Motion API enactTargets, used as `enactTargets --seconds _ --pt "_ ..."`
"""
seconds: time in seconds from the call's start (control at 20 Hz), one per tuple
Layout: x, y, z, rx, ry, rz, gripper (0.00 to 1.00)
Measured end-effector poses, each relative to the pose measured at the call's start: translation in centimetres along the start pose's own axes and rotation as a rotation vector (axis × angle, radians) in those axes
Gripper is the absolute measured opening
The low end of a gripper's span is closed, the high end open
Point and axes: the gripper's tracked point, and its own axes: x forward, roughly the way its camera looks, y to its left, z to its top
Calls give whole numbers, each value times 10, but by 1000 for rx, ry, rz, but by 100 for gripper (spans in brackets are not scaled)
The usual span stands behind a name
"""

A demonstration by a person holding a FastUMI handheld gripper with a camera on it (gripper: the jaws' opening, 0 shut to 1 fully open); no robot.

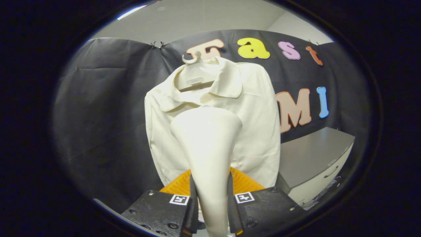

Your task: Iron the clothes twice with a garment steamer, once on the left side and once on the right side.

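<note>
Between the gripper [212, 210] fingers sits the garment steamer [207, 144], clamped, its head level with the hanging shirt [253, 125] chest centre; neither of the 2 passes looks finished.

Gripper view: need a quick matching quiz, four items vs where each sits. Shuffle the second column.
Items:
1. garment steamer
2. shirt
3. hanger
4. cabinet

Places:
A. inside the collar, hook sticking up above it
B. clamped between the two fingers of the tool, head pointing up at the shirt
C. beside the shirt, against the booth wall, drawer handle on its front
D. hanging in front of the black cloth, beyond the steamer

Pairs: 1-B, 2-D, 3-A, 4-C
</note>
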Motion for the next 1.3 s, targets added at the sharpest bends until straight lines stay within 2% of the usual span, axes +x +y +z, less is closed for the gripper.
enactTargets --seconds 0.3,0.5,0.7,0.9,1.3 --pt "48 42 0 25 4 -39 36" --pt "70 50 0 20 -2 -101 36" --pt "84 49 -17 10 18 -145 36" --pt "91 48 -34 2 41 -150 36" --pt "102 36 -101 0 162 -158 36"
